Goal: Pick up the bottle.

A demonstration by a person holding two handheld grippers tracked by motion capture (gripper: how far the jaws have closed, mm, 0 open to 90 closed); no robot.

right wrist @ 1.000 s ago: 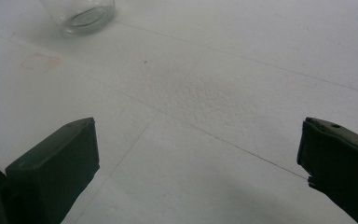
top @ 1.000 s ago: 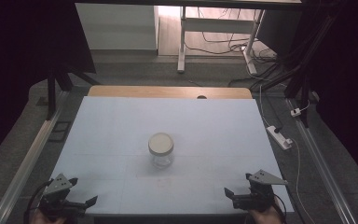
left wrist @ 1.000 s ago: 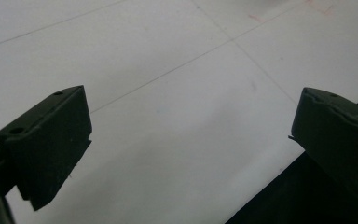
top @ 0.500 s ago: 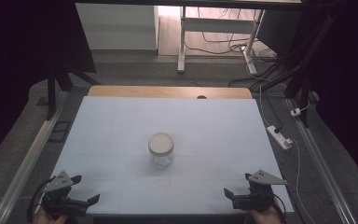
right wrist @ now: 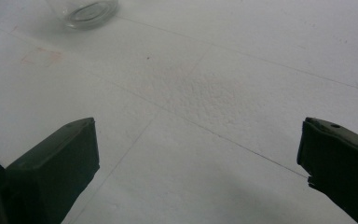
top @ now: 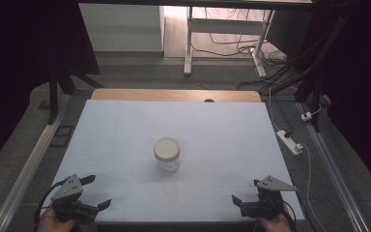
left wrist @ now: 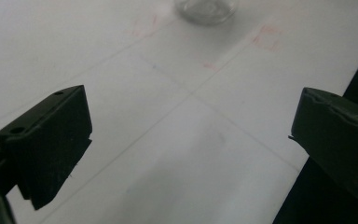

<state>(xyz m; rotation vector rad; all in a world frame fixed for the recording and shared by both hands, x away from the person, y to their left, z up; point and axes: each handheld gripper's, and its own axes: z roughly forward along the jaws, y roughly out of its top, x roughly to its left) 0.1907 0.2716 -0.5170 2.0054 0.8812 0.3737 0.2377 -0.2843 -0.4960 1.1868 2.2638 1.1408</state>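
At table centre: a small clear glass jar with a cream round lid [top: 166, 154] stands upright on the white table sheet [top: 125, 130], well apart from both grippers.
Left gripper [top: 96, 191]: released, jaws spread wide, holding nothing, at the near left edge.
Right gripper [top: 236, 199]: also released and empty, at the near right edge.
Step in hand: likely the reach for the jar; come in level, one gripper on the glass body, the other square on the lid (glass may slip).
High view: shows the lid and both grippers.
Gripper views: show the jar's glass base [left wrist: 206, 9] [right wrist: 85, 11] and faint red marks [left wrist: 265, 37] close up.
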